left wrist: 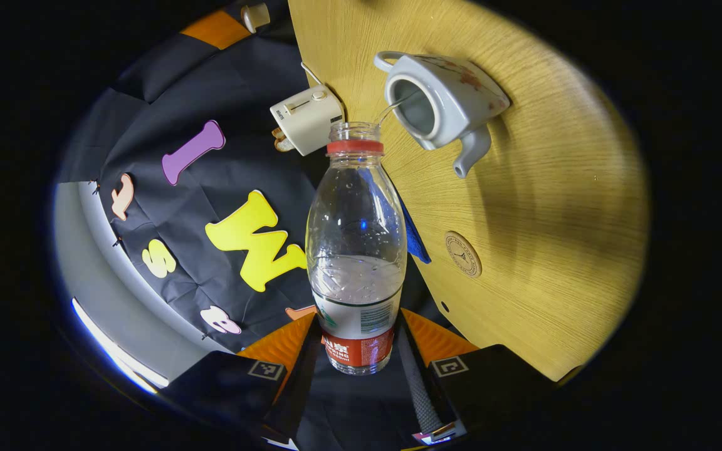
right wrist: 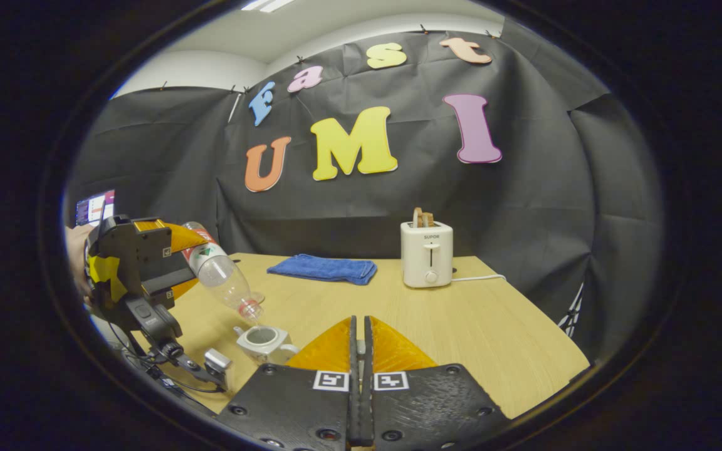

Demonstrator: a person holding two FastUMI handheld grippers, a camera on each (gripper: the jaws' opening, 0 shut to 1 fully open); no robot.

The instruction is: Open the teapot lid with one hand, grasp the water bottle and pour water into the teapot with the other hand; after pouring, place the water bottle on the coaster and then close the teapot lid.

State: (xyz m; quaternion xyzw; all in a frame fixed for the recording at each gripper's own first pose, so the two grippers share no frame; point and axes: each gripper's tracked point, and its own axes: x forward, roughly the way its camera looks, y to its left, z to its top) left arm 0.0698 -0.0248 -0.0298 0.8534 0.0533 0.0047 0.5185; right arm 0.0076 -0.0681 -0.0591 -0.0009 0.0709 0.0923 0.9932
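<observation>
The water bottle [left wrist: 356,250], tipped at frame centre and pinched in the left claw [left wrist: 357,351], streams water into the lidless teapot [left wrist: 442,103] on the bench [left wrist: 555,207]. The right claw [right wrist: 359,351] is pressed together. Coaster [left wrist: 462,254] placement and lid closing remain.

The toaster [right wrist: 427,262] front reads "SUPOR"; print on the water bottle [left wrist: 356,250] label is too small to read.

Bright overhead light; soft shadows on the table [left wrist: 524,207]; fisheye-warped, darkened edges.
</observation>
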